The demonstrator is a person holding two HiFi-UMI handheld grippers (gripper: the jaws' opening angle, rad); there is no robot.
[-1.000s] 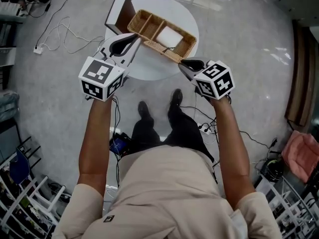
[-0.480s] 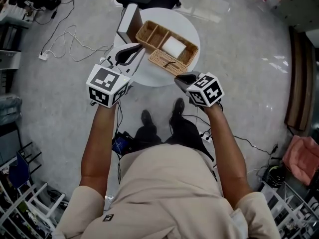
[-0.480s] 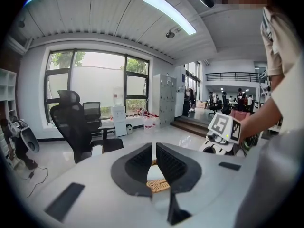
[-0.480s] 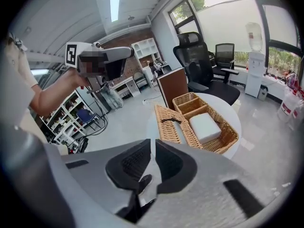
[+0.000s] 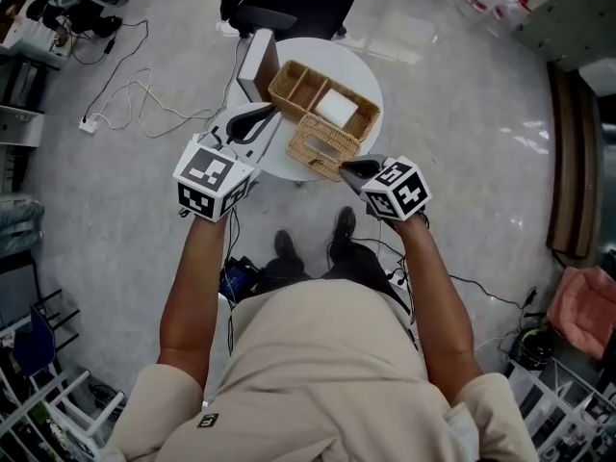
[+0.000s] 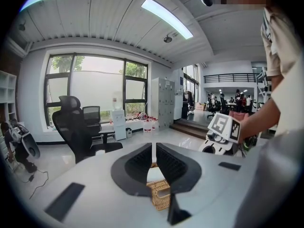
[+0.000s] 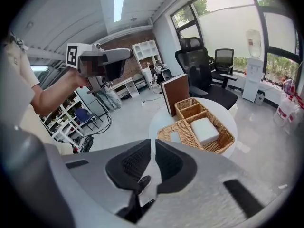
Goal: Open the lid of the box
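Already open, the box (image 5: pixel 291 83) holds a white block (image 5: pixel 334 107)

The left gripper (image 6: pixel 154 148) hides most of the wicker box (image 6: pixel 159 194) behind its jaws.

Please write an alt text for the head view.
Seen from above, a person holds the left hand-held gripper and the right hand-held gripper at the near edge of a round white table bearing a wicker box, its lid lying open beside it.
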